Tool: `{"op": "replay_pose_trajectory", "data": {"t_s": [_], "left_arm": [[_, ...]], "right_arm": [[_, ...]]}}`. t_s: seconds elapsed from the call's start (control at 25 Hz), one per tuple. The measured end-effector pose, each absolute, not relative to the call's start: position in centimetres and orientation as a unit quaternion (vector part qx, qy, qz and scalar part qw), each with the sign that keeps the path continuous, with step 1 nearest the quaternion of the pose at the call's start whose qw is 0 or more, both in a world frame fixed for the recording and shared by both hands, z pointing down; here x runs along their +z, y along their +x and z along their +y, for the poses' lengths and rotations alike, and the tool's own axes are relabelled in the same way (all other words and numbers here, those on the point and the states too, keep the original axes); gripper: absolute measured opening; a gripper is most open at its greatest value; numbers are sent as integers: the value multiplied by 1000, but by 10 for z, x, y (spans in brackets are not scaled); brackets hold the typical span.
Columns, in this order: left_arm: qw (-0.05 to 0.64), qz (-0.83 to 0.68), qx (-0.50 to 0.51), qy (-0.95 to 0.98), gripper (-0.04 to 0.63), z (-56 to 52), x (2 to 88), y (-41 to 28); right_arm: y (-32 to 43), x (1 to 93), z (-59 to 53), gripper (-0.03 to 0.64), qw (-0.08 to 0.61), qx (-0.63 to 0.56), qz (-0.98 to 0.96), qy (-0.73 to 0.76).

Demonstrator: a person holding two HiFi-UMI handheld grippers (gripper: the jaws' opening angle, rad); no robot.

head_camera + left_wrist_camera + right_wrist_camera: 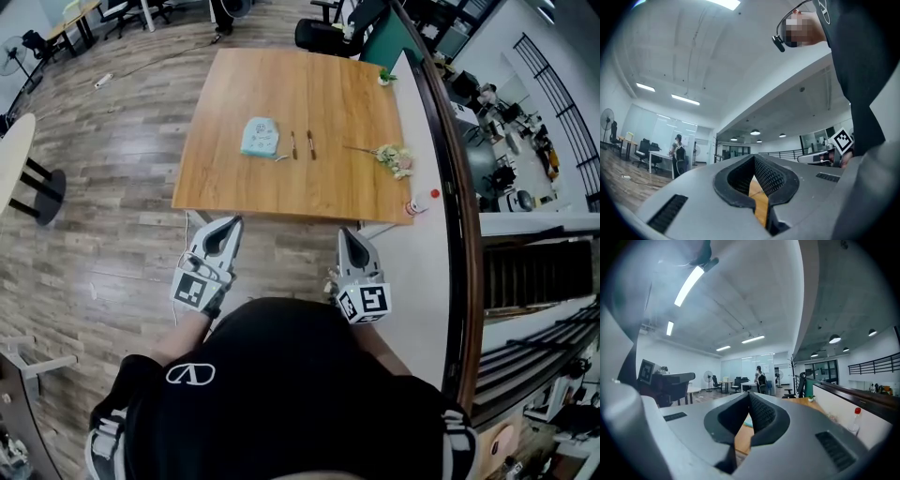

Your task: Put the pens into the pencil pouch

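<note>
Both my tools are held off the near edge of the table (328, 103), over the wood-plank floor (112, 187), nowhere close to anything on it. The left tool (223, 230) is by the table's near-left corner, and in the left gripper view its jaws (753, 157) are closed tip to tip with nothing between them. All you see through the hollow behind the tips is a sliver of wooden table top. It's the same for the right tool (350, 236), which is by the near edge further right. In its own view the right tool (749, 393) has its jaws pressed together and it's holding nothing.

The pencil pouch (260, 137), a light teal one, lies flat on the table a bit left of its middle. The two pens (293, 144) lie on the table around its middle, side by side with a small gap, both running near-to-far. They're out on the wood, so neither is in the pouch.

Toward the table's right edge there's a flower sprig (389, 157) lying down, and a little potted plant (384, 77) stands at the far-right corner. A bottle with a red cap (854, 420) sits on the white ledge just off the table's right side. Way past the far side of the table a person (760, 378) is standing among the desks.
</note>
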State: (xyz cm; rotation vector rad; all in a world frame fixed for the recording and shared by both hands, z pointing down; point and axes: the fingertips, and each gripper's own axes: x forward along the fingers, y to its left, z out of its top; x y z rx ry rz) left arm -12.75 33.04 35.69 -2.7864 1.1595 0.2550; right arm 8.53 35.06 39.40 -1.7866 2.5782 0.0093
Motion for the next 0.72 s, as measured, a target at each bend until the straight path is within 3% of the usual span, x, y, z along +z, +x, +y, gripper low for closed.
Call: {"op": "replay_pose_trajectory", "data": {"t_s": [0.72], "left_arm": [[61, 433, 59, -897, 3, 287, 366, -72]], "right_arm": [[147, 405, 305, -2, 29, 11, 842, -539]]}}
